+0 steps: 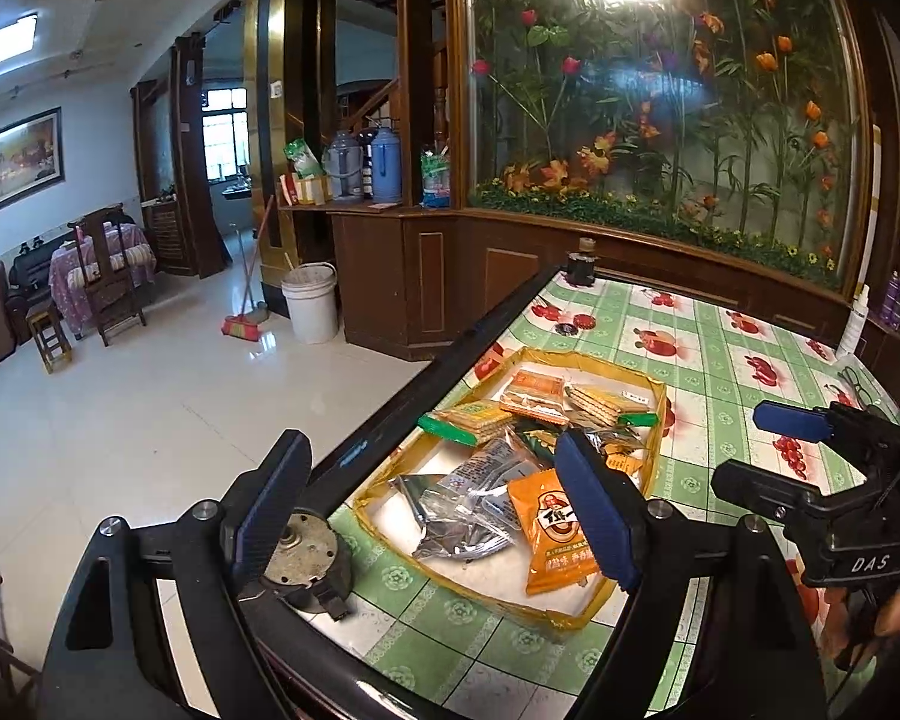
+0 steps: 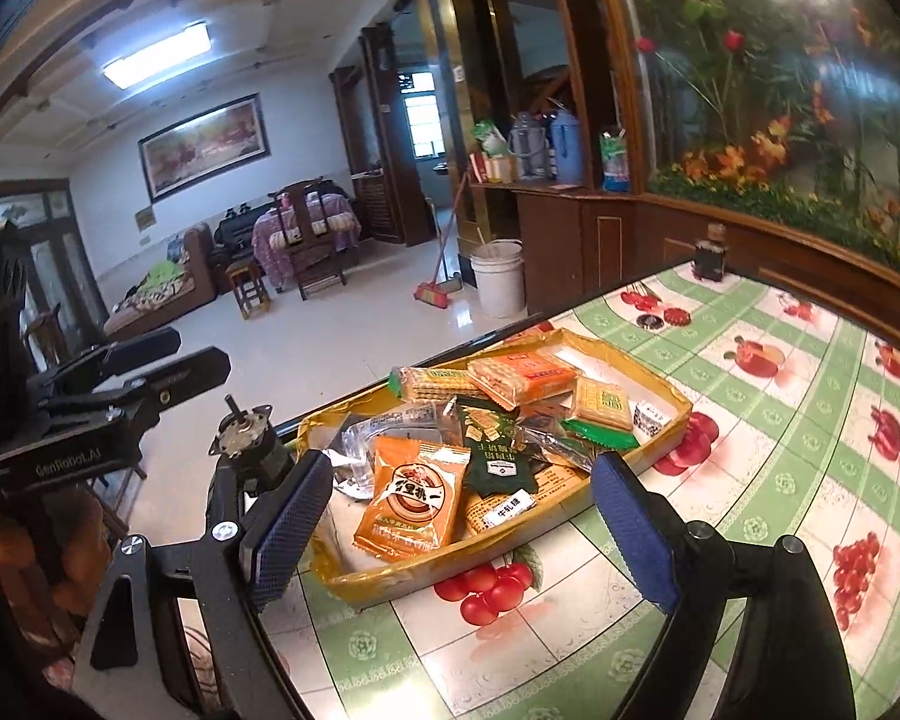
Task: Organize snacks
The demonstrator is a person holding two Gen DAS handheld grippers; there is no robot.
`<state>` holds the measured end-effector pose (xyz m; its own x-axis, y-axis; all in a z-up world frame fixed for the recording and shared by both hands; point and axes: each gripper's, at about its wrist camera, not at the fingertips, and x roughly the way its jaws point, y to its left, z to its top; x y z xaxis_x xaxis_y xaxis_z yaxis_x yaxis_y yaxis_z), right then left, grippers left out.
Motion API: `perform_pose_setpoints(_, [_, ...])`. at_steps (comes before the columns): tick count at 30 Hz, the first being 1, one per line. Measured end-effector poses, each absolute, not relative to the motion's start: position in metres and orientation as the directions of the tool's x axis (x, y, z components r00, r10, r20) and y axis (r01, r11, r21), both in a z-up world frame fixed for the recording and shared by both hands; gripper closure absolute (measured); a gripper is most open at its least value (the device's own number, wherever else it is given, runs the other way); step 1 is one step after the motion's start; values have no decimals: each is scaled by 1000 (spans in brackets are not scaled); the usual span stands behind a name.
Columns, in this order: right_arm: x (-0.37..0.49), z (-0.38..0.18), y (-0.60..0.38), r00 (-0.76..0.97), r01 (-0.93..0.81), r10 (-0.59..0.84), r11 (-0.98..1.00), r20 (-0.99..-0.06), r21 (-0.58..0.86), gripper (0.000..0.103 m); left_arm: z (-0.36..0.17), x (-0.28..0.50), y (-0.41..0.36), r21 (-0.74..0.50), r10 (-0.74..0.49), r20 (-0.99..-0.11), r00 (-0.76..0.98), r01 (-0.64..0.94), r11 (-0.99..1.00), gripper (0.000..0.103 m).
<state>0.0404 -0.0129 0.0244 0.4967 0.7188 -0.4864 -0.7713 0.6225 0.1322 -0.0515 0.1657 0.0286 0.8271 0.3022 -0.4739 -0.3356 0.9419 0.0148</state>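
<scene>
The table (image 2: 750, 480) with its green fruit-print cloth carries a shallow yellow tray (image 2: 669, 441) of piled snacks straight ahead of both tools; every packet I can see already lies inside it, so this looks like a pause between packets or near the end of the sorting. The left gripper (image 1: 438, 504) hangs with jaws spread and nothing between them, its right finger just over the orange packet (image 1: 555, 531); the right gripper (image 2: 462, 525) is likewise released and empty before the tray's near edge. Next, I judge, is to spot any stray snack, or straighten the heap, closing on a thin crinkly wrapper's edge.
</scene>
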Motion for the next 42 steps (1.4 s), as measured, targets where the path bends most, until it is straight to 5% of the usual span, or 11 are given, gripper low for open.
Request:
perform_pose_setpoints(16, [-2,23,2,577,-797,661,584,-480,-154,13,33,-80,157,52,332,-425,842,-343,938,13])
perform_pose_setpoints(42, [-10,24,6,555,-822,689,541,-467,-179,13,32,-97,153,72,316,-413,854,-315,946,13])
